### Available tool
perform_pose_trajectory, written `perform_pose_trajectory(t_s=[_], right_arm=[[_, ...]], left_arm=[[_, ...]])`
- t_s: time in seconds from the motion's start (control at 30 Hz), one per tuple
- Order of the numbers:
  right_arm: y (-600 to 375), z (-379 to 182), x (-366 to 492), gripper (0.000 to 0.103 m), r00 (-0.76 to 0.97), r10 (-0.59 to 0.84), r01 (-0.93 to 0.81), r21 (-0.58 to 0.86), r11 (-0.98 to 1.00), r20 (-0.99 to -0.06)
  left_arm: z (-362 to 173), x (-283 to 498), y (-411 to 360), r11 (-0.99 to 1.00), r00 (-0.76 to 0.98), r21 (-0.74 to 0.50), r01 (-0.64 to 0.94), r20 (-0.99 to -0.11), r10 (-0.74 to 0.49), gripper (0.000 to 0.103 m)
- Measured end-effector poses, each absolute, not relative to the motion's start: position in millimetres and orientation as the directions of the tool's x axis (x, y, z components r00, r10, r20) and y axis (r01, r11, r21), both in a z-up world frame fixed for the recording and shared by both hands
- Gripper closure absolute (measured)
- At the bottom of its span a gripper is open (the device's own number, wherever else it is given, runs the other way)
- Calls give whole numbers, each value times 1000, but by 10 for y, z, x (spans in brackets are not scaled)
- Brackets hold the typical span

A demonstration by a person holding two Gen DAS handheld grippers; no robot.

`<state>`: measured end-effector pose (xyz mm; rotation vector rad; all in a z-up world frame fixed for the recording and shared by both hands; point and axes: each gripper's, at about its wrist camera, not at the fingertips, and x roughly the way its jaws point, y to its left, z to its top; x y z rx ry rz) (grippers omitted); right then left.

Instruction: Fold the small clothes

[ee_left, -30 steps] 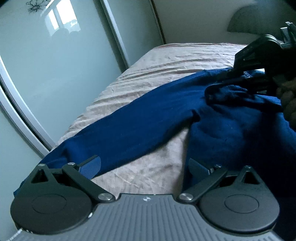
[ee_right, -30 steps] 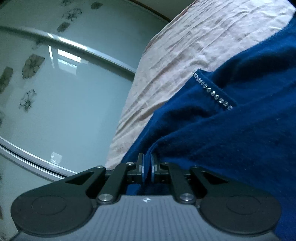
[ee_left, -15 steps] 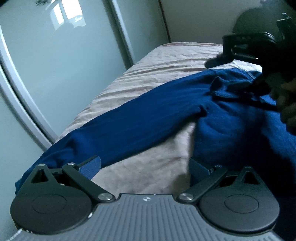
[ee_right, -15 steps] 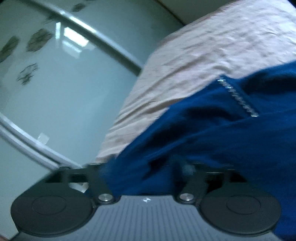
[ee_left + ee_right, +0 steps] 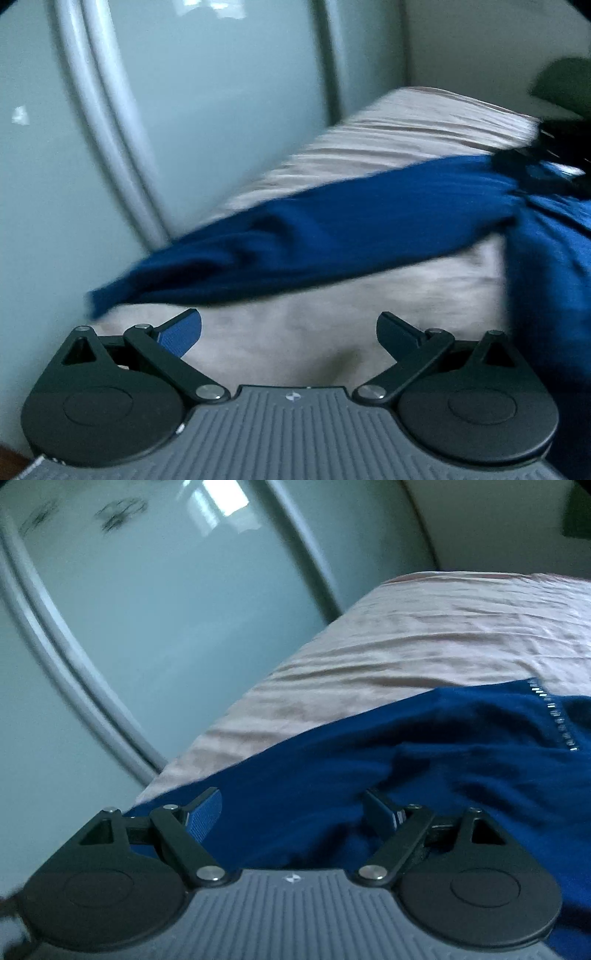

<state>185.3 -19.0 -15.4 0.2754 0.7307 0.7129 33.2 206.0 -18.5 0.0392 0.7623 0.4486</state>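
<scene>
Sleeve (image 5: 314, 236) runs from bed's (image 5: 424, 122) left edge toward the body; left hand-held gripper (image 5: 288, 332) nearest its cuff, wide, empty; right hand-held gripper (image 5: 291, 812) wide too.

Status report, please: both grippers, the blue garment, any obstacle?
Left gripper open, over bare sheet. Right gripper open above blue sweater. Sweater unfolded, sleeve outstretched. No obstacle seen.

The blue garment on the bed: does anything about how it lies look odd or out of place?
Yes. One sleeve of the garment stretches out sideways, and its cuff hangs over the edge of the bed. The body is rumpled, not flat.
</scene>
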Motion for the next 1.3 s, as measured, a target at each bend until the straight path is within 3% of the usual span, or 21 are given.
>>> perform_pose_trajectory(t_s=[0.17, 0.3, 0.53, 0.67, 0.8, 0.97, 1.0, 1.17, 1.3], right_arm=[[227, -98, 1565, 19, 473, 705, -636, 349, 689, -529], [650, -62, 1286, 19, 469, 684, -742, 171, 649, -559], [1242, -155, 947, 20, 378, 709, -851, 78, 519, -596], [1429, -247, 788, 20, 376, 688, -877, 2, 481, -620], [1525, -297, 672, 19, 391, 674, -888, -62, 456, -627], [1516, -311, 659, 19, 393, 681, -887, -61, 457, -618], [1501, -311, 668, 19, 390, 684, -886, -51, 460, -616], [1491, -347, 668, 17, 393, 691, -882, -36, 470, -606], [1480, -356, 680, 15, 394, 693, -878, -25, 478, -604]], left_arm=[[-104, 75, 2782, 800, 547, 214, -560, -629, 551, 1], [-52, -87, 3326, 728, 485, 135, -673, -662, 572, 4], [-13, -282, 3935, 634, 565, -260, -729, -751, 341, 13], [-69, -295, 4098, 543, 640, -464, -699, -746, 186, 17], [-124, -294, 4172, 455, 682, -577, -678, -725, 98, 17], [-188, -178, 4220, 377, 690, -614, -694, -717, 102, 19], [-191, -178, 4245, 361, 697, -626, -691, -709, 105, 23], [-233, -165, 4393, 311, 742, -694, -650, -667, 64, 91], [-183, -151, 4396, 357, 736, -661, -660, -665, 129, 100]])
